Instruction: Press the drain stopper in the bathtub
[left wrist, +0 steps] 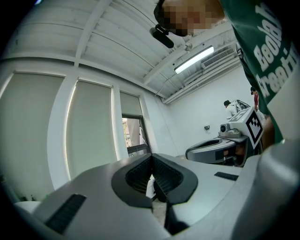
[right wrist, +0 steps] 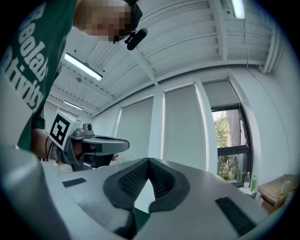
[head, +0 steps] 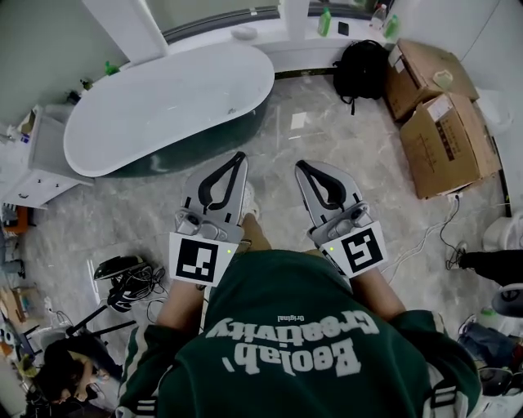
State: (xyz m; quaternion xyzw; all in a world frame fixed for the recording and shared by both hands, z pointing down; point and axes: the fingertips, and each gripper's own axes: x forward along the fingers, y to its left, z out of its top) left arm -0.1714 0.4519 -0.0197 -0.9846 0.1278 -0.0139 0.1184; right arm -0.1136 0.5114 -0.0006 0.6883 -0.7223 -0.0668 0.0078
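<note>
The white oval bathtub (head: 163, 102) with a dark outer wall stands on the marble floor at the upper left of the head view. Its inside looks plain white, and I cannot make out a drain stopper. I hold both grippers in front of my chest, well short of the tub and pointing towards it. The left gripper (head: 239, 155) has its jaws closed tip to tip around an empty loop. The right gripper (head: 300, 164) is the same. The left gripper view (left wrist: 151, 157) and the right gripper view (right wrist: 149, 161) are tilted up at ceiling and windows, with the ribbed pads meeting and nothing held.
Two cardboard boxes (head: 441, 106) and a black backpack (head: 364, 69) sit at the right by the wall. Bottles (head: 325, 20) stand on the window ledge. A white cabinet (head: 33, 163) is left of the tub. Black gear and cables (head: 122, 282) lie at lower left, and a white cable (head: 417, 245) lies at right.
</note>
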